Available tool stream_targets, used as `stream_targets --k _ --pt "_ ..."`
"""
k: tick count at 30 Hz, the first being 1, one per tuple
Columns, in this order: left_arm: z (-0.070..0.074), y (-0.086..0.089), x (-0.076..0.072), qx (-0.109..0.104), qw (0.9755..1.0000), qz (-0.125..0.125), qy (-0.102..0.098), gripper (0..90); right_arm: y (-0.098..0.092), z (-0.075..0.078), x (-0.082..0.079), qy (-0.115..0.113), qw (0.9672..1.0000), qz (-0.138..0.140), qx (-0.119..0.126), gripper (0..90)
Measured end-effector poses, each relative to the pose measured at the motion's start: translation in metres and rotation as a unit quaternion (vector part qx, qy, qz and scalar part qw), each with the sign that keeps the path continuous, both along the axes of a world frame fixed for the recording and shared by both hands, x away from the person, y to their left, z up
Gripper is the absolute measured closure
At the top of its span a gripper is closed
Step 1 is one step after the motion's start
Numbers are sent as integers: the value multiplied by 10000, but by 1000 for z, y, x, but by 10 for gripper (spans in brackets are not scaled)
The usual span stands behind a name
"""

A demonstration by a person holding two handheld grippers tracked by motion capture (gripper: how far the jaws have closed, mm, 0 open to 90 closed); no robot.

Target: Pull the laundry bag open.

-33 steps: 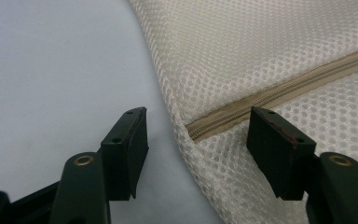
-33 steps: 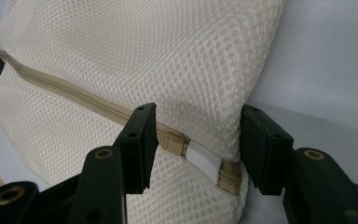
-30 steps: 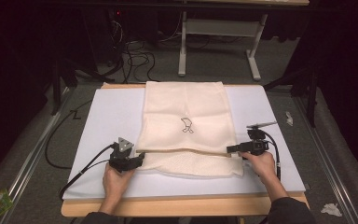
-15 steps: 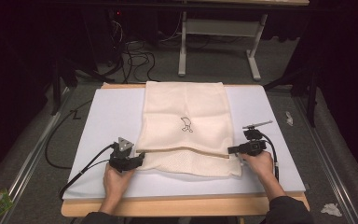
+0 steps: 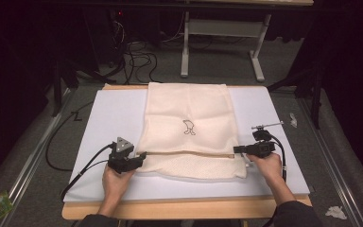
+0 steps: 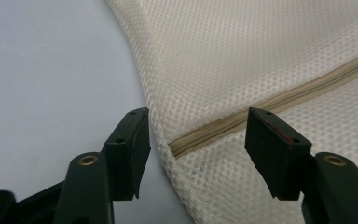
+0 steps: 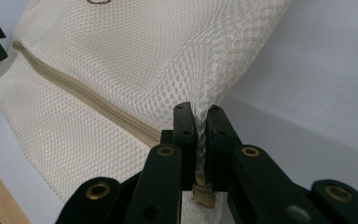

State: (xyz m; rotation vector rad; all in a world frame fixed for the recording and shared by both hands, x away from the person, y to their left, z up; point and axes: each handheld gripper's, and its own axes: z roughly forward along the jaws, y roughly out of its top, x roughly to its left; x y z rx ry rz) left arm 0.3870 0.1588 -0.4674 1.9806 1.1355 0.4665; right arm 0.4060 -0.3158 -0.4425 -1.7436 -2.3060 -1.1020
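Mesh laundry bag (image 5: pixel 189 130), cream-coloured, lies flat on the white mat (image 5: pixel 104 118) that covers the desk (image 5: pixel 179 208), its long side running away from the person. A small dark emblem (image 5: pixel 188 127) sits near its middle, and a tan zipper (image 5: pixel 189 153) runs across it close to the near end.

At the bag's right edge, where the zipper ends, the right gripper (image 5: pixel 238 150) has just closed: in the right gripper view its fingers (image 7: pixel 185 126) are pressed together on a pinch of the mesh edge, which rises between them.

At the bag's left edge, the left gripper (image 5: pixel 142 155) has its fingers (image 6: pixel 133 140) spread wide. In the left gripper view they stand either side of the zipper's end (image 6: pixel 177 148), one over the mat, the other over the mesh, and neither presses on the fabric.

Each gripper is carried by a hand coming in from the near side of the desk, with a black cable (image 5: pixel 82 168) trailing off the left one across the mat.
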Motion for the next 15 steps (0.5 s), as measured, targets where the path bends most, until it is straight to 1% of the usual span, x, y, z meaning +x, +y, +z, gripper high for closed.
stream_targets --k 4,5,6,7,10,11,12,14,15 --pt "8 -3 -4 15 9999 -124 -81 416 1 1 -1 -57 10000 7 8 863" --pt "10 -5 -5 -2 9998 -185 -86 429 1 2 -1 -64 10000 22 -6 863" --pt "12 -7 -6 35 9996 -245 -112 432 1 4 -1 -113 9999 42 -7 864" --pt "15 -10 -8 55 9994 -301 -141 432 1 4 -1 -113 9999 42 -7 864" --pt "20 -18 -10 54 9988 -459 -158 438 1 8 -2 -172 9998 40 17 864" --pt "23 -22 -11 -60 9983 -557 -133 444 2 10 -2 -195 9998 59 8 864" --pt "23 -22 -11 -60 9983 -557 -133 447 2 10 -2 -195 9998 59 8 864" --pt "25 -27 -11 -131 9979 -624 -113 451 2 10 -2 -230 9997 62 31 864" --pt "26 -33 -11 -28 9976 -680 -128 452 2 11 -3 -240 9997 71 46 864"
